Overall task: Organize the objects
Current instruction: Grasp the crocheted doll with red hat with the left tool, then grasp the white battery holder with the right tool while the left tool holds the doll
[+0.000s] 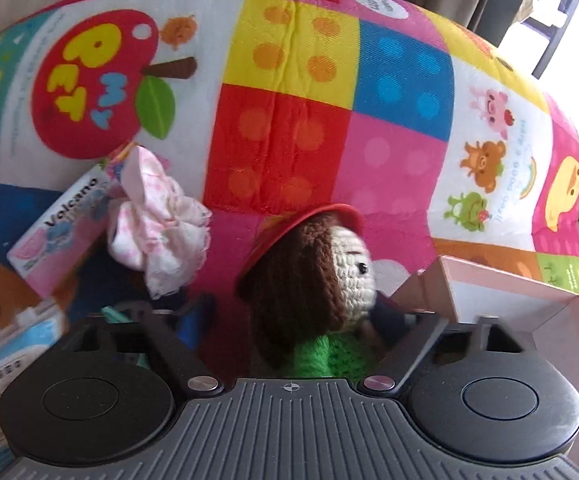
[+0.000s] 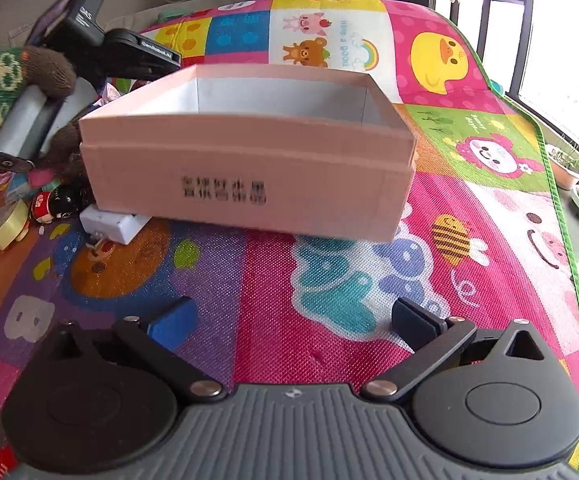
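A crocheted doll [image 1: 313, 292] is pinched between the fingers of the left gripper [image 1: 309, 320], just beside the pink box [image 2: 249, 160]. The right gripper [image 2: 293, 320] is held spread above the play mat [image 2: 469, 208], near that box.

A crocheted yarn doll [image 1: 321, 280] with a knitted green body sits against a glossy, textured foam play mat [image 2: 329, 340] printed in bright colours. Nearby, a matt pink cardboard box [image 2: 245, 176], crumpled pink cloth [image 1: 157, 220] and the matt black plastic right gripper [image 2: 289, 320] with shiny metal pivot pins.
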{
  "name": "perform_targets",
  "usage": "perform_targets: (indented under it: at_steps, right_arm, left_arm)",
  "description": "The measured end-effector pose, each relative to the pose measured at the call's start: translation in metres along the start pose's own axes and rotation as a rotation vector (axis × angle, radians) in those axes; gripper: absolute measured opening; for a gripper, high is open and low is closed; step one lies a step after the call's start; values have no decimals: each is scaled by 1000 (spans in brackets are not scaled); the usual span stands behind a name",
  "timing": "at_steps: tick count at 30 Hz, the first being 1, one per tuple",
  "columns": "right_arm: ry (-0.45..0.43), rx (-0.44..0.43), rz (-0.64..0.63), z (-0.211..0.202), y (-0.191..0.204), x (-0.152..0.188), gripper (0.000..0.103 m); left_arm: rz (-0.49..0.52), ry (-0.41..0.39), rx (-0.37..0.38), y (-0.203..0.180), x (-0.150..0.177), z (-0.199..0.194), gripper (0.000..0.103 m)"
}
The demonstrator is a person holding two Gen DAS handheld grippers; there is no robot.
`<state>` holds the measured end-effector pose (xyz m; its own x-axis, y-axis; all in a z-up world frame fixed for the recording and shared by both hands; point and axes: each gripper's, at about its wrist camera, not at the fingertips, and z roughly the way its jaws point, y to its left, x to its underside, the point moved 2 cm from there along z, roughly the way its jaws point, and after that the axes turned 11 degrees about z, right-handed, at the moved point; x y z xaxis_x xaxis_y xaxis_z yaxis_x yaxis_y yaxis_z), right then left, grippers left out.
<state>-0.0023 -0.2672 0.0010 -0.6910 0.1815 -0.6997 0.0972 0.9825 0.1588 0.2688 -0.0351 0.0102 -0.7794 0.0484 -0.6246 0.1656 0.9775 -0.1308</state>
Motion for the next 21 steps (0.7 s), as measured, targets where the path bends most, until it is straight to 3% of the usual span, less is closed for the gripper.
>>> perform_targets:
  at_steps: [11,17,21]
  right_arm:
    - [5,-15,-18,-2,4,0,103]
    - [3,-11,-19,3,7,3,103]
    - [0,-11,-17,8,8,11,103]
  left_arm:
    - [-6,-26,88,-7,8,-15,65]
    - [165,-85,124,-40,29,-45,64]
    - [146,-161,201,-33,41,-81,64]
